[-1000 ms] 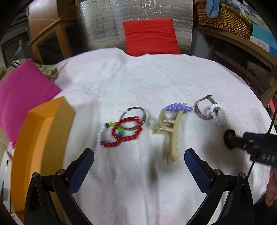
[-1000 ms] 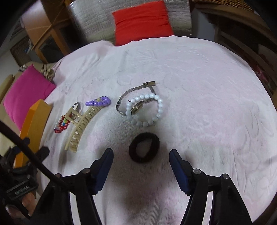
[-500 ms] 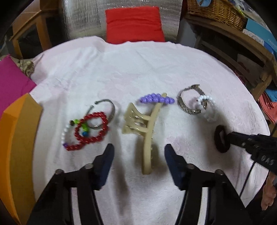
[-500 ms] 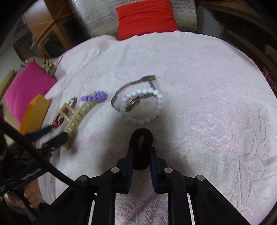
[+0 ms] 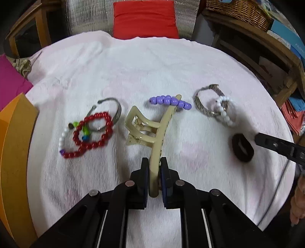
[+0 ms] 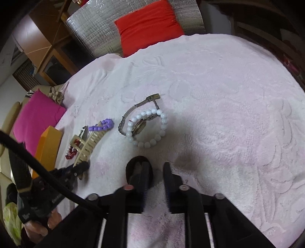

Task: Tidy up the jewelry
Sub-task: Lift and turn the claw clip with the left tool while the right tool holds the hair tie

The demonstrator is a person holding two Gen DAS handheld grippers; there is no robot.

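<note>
Surface: pink towel (image 5: 133,72) with an embossed pattern, spread over the bench.
Left gripper (image 5: 154,171): fingers closed on the near end of the beige claw clip (image 5: 152,131), which lies on the towel.
Right gripper (image 6: 156,177): fingers slightly apart, gripping nothing; black hair tie (image 6: 139,167) lies at its left finger.
Left group: red bead bracelet (image 5: 91,131) over a metal bangle (image 5: 114,108).
Middle: purple beads (image 5: 169,101) at the clip's far end.
Right group: watch (image 6: 137,122) under a white bead bracelet (image 6: 152,129).
Room: red cushion (image 5: 144,19) far, pink cushion (image 6: 36,118) and orange box (image 5: 13,152) left, wicker basket (image 5: 238,11) far right.
</note>
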